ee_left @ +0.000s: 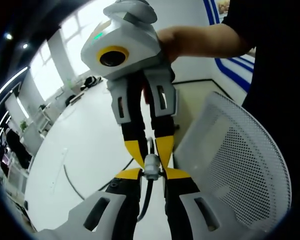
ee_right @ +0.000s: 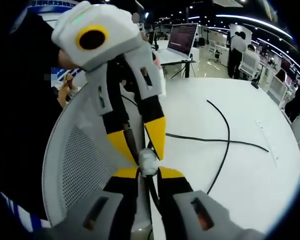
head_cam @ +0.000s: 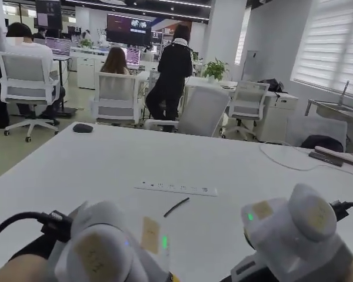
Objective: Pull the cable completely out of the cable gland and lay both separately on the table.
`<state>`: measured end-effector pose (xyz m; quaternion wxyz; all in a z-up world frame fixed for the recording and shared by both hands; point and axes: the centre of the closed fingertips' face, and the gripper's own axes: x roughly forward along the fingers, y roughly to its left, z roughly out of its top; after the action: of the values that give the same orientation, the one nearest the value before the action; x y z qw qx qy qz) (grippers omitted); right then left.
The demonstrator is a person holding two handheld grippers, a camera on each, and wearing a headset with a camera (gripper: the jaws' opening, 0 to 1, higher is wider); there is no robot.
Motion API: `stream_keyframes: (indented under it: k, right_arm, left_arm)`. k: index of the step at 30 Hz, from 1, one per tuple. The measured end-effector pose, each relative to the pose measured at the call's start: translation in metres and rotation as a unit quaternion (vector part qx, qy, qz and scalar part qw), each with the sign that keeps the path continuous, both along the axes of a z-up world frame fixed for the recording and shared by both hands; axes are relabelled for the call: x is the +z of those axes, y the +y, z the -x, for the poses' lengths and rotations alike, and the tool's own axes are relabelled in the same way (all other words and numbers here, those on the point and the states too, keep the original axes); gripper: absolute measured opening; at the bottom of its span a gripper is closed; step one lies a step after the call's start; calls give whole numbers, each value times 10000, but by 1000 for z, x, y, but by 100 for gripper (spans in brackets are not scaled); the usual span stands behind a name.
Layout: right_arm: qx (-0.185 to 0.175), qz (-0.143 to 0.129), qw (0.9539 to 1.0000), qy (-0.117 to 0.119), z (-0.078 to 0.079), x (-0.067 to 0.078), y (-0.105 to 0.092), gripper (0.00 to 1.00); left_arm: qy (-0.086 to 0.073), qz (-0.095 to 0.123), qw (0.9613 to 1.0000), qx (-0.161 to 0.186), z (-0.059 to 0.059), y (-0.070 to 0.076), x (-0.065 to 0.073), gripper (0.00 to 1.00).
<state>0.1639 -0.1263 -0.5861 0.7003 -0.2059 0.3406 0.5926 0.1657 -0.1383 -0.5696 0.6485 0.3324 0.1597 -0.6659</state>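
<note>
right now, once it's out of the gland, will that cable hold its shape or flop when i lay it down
Probably floppy: the cable is thin and curves where it leaves the cable gland. Likely light too, so it may shift on the smooth white table once released.

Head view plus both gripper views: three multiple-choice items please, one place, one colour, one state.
1. The power strip lies: A on the table; B on a chair; C on the floor.
2. Tips of the left claw and right claw are: A red; B yellow; C blue.
3. The cable gland is: A flat on the table; B in a drawer; C pinched between both claws.
Key: 1 A, it lies mid-table in the head view. 2 B, yellow shows in both gripper views. 3 C, both claws meet on it, the cable still threaded through.
</note>
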Motion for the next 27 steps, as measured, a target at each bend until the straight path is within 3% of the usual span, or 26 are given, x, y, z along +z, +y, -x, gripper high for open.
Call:
stream_keyframes:
  k: [5,7,13,15,17,19,21,22,25,27]
  right_arm:
    - [-117,-267,9990,340,0,8,-5,13]
    - [-114,-303,9984,467,1,8,-5,13]
    - [-52,-172,9983,550,-3,3,2,17]
    - [59,-107,9978,652,2,1,4,13]
    - [97,-22,9983,570,3,0,5,12]
    - [81,55,9989,449,1,0,5,12]
    - [-41,113,9990,428,0,0,6,12]
    - [14,223,9995,204,-3,-1,4,11]
    - [45,427,9990,-137,-5,-2,5,11]
    - [61,552,9979,-327,-6,-3,4,11]
  left_arm:
    - [-295,-140,9995,-34,-1,3,-1,17]
    - [-340,-118,9993,-52,0,3,1,17]
    - [-536,-188,9983,-157,1,1,2,17]
    - [-626,-247,9975,-206,2,1,1,17]
    - [-634,-316,9972,-224,2,2,0,17]
    - [-594,-325,9976,-170,0,3,0,17]
    - [-454,-324,9984,-70,-3,4,-1,17]
    - [-197,-292,9994,71,-3,4,-2,17]
    - [6,-255,9996,110,-7,4,-2,17]
    - [340,-171,9991,205,-7,3,-1,16]
